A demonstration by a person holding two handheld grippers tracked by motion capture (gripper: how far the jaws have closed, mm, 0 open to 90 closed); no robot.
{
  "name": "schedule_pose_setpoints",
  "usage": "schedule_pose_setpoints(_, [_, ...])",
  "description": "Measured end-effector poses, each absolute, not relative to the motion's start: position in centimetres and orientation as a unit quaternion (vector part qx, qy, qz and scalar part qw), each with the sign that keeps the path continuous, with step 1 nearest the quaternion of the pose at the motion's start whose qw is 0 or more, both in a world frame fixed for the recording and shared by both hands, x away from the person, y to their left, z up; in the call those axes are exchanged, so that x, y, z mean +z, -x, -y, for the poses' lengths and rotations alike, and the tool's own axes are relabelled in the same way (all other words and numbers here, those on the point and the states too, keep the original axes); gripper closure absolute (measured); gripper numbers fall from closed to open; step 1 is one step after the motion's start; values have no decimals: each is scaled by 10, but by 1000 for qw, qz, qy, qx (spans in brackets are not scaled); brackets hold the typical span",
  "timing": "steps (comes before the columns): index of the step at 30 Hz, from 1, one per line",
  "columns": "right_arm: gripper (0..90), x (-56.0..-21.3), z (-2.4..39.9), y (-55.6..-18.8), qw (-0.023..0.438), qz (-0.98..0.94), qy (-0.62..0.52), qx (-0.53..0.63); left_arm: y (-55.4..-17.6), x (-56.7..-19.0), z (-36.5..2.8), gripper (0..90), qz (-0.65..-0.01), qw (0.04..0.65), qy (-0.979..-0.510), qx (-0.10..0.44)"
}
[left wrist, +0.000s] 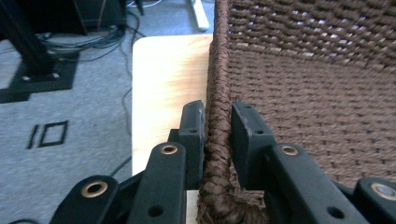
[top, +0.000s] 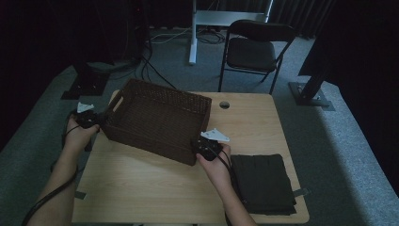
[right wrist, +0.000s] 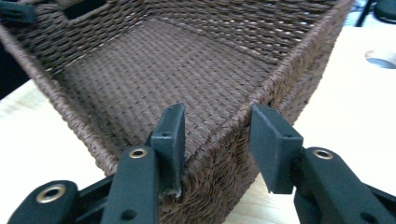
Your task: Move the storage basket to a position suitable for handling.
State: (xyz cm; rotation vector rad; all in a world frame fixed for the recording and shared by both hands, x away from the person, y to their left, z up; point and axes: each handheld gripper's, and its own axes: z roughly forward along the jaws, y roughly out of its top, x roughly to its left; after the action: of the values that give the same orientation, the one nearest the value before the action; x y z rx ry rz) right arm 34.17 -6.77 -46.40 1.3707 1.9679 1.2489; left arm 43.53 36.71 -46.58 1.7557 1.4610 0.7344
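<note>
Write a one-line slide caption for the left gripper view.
Left gripper shut on the braided rim of a brown woven basket at the wooden table edge.

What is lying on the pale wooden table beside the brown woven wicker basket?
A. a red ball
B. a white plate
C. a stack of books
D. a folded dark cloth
D: a folded dark cloth lies on the pale wooden table, to the right of the brown woven wicker basket in the high view.

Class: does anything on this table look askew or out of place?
The basket sits skewed to the table edges, one corner past the left edge. The cloth lies neatly folded. Nothing looks spilled or damaged.
</note>
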Motion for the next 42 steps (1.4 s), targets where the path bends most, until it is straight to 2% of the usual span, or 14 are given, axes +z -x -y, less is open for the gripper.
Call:
schedule_pose_setpoints(10, [655, -463, 72, -345, 237, -702, -510, 437, -419, -464, -364, 803, -580, 365, -676, 272])
schedule_pose_setpoints(20, [682, -462, 82, -347, 229, -702, -516, 435, -396, -465, -357, 809, -587, 374, -667, 268])
schedule_pose_setpoints(42, [721, -459, 103, -331, 220, -717, -509, 422, -338, -462, -340, 797, -584, 359, -680, 260])
